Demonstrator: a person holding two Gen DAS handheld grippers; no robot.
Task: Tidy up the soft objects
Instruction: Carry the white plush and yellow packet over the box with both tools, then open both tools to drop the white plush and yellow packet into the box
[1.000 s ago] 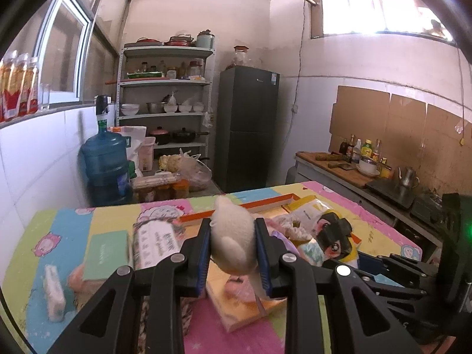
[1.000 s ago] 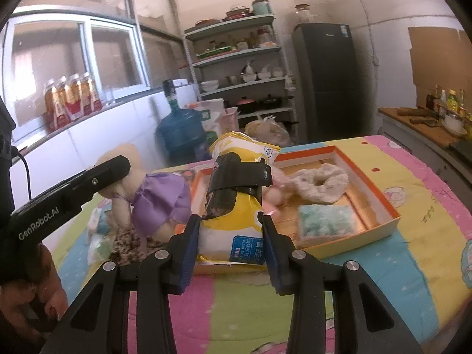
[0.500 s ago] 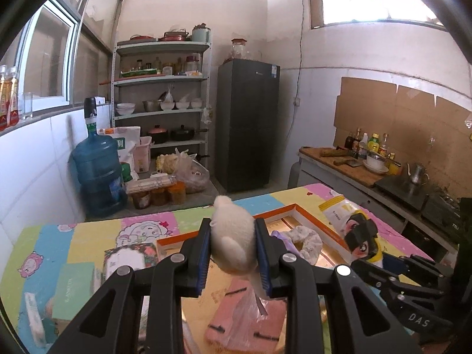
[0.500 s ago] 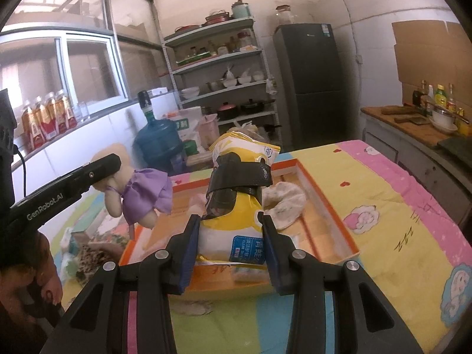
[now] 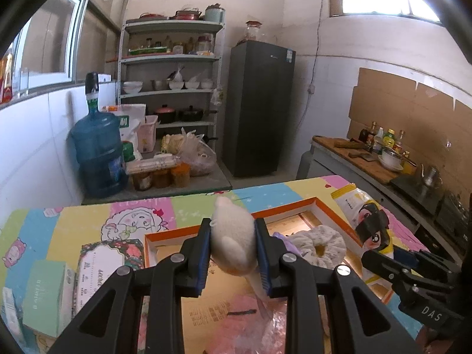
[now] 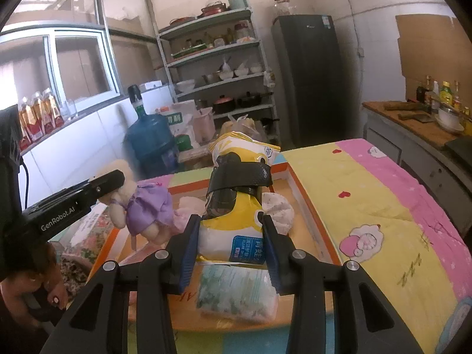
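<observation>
My left gripper [image 5: 233, 247] is shut on a cream plush doll [image 5: 233, 239] in a purple dress and holds it above the orange-rimmed tray [image 5: 295, 206]. In the right wrist view the doll [image 6: 144, 206] hangs over the tray's left part [image 6: 309, 209]. My right gripper [image 6: 230, 233] is shut on a yellow and white snack bag [image 6: 236, 206] with a black band, held over the tray. The bag also shows in the left wrist view [image 5: 362, 215]. A white fluffy ring [image 5: 318, 244], a pink packet [image 5: 236, 318] and a pale green packet [image 6: 236, 292] lie in the tray.
The tray sits on a table with a colourful cartoon cloth [image 6: 383, 206]. Left of the tray lie a green box [image 5: 44, 295] and a floral packet [image 5: 100, 268]. A blue water jug [image 5: 97, 150], shelves [image 5: 171, 88] and a dark fridge [image 5: 259, 109] stand beyond the table.
Both grippers have moved over the tray with their loads. The doll now hangs lower over the tray's left part, and the green packet now lies just under the bag.
</observation>
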